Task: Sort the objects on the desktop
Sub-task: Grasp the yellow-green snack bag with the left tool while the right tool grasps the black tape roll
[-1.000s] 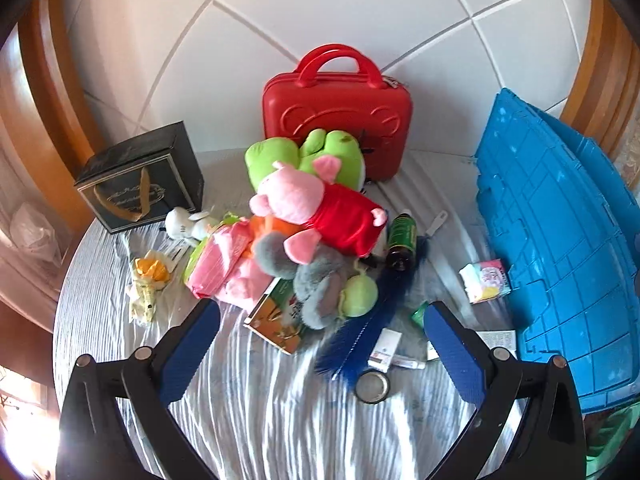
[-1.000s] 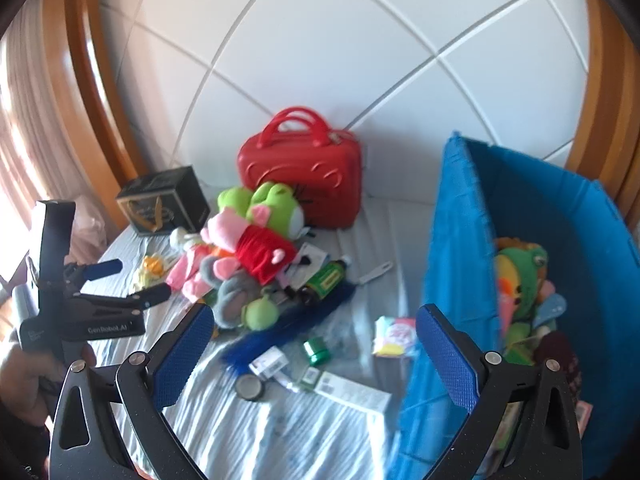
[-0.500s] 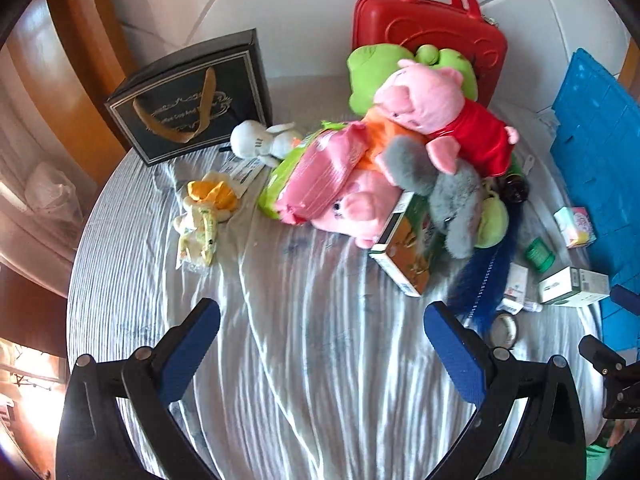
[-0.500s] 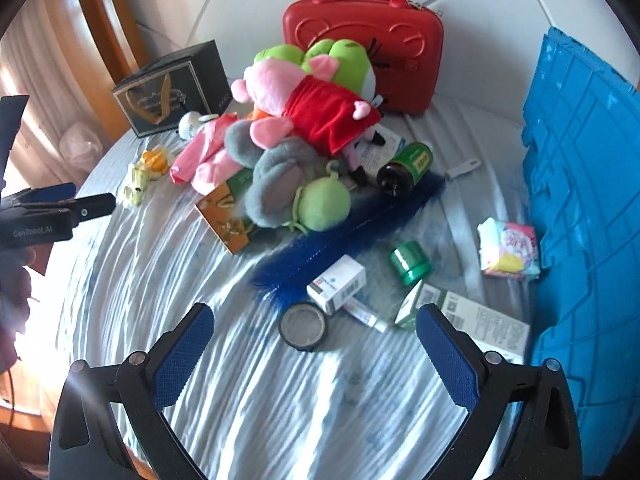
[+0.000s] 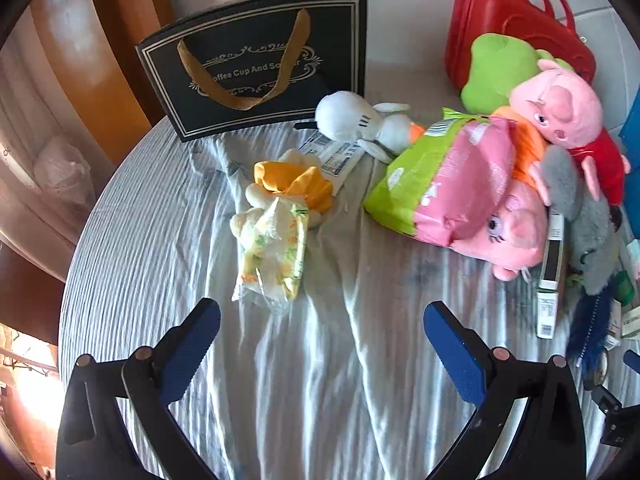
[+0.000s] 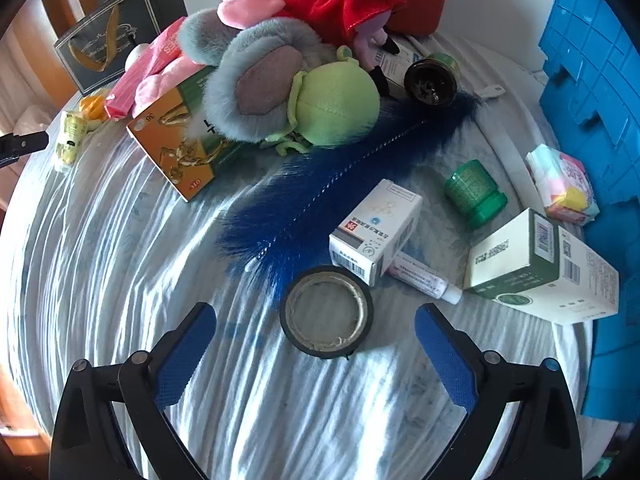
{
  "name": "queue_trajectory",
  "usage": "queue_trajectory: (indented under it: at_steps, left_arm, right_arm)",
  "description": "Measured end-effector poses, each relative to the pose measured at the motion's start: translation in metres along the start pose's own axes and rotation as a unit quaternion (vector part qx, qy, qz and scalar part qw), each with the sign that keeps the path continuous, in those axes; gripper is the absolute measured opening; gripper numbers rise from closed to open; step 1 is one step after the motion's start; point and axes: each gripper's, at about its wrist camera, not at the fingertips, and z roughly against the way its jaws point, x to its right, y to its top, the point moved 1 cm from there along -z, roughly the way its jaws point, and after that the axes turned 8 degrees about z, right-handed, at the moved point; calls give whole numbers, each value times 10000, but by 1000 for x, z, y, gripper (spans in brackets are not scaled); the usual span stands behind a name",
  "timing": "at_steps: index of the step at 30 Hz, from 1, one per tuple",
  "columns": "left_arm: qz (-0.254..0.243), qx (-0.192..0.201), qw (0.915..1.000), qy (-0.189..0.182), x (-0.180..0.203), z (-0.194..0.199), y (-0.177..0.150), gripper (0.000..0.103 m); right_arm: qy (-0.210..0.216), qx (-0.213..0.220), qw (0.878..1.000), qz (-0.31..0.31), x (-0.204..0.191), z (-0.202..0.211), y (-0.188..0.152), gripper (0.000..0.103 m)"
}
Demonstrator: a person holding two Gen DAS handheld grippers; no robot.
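Observation:
My left gripper [image 5: 322, 354] is open and empty above the striped tablecloth, just short of a yellow plush toy in a clear wrapper [image 5: 276, 240]. My right gripper [image 6: 316, 350] is open and empty, with a black tape roll [image 6: 327, 317] lying flat between its fingers [image 6: 186, 354]. Beyond the roll lie a blue feather [image 6: 340, 184], a small white medicine box [image 6: 376, 228], a tube [image 6: 424, 280], a green jar [image 6: 474, 192], a green-and-white box [image 6: 540, 268] and a tissue pack [image 6: 562, 184]. A pile of plush toys [image 6: 280, 80] sits behind.
A blue bin [image 6: 596, 80] stands on the right. A black gift bag [image 5: 264, 64] and a red case [image 5: 516, 24] stand at the back. A pink-and-green packet [image 5: 444, 176], a white plush [image 5: 360, 120] and an orange-green box [image 6: 184, 136] lie around the pile.
Both grippers have moved down and forward toward the table. The left one swung left toward the wrapped yellow toy; the right one closed in on the tape roll. Both stay open.

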Motion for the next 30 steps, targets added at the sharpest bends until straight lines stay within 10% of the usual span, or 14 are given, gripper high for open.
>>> queue_trajectory:
  at_steps: [6, 13, 24, 30]
  left_arm:
    - [63, -50, 10000, -13, -23, -42, 10, 93]
    - [-61, -93, 9996, -273, -32, -67, 6, 37]
    - [190, 66, 9977, -644, -43, -47, -7, 26]
    - [163, 104, 9974, -700, -41, -36, -11, 26]
  right_arm:
    - [-205, 12, 9996, -204, 0, -14, 6, 102]
    - [-299, -51, 9992, -265, -3, -25, 9, 102]
    - [-414, -85, 9982, -415, 1, -31, 5, 101]
    - [-431, -106, 9977, -509, 7, -31, 1, 70]
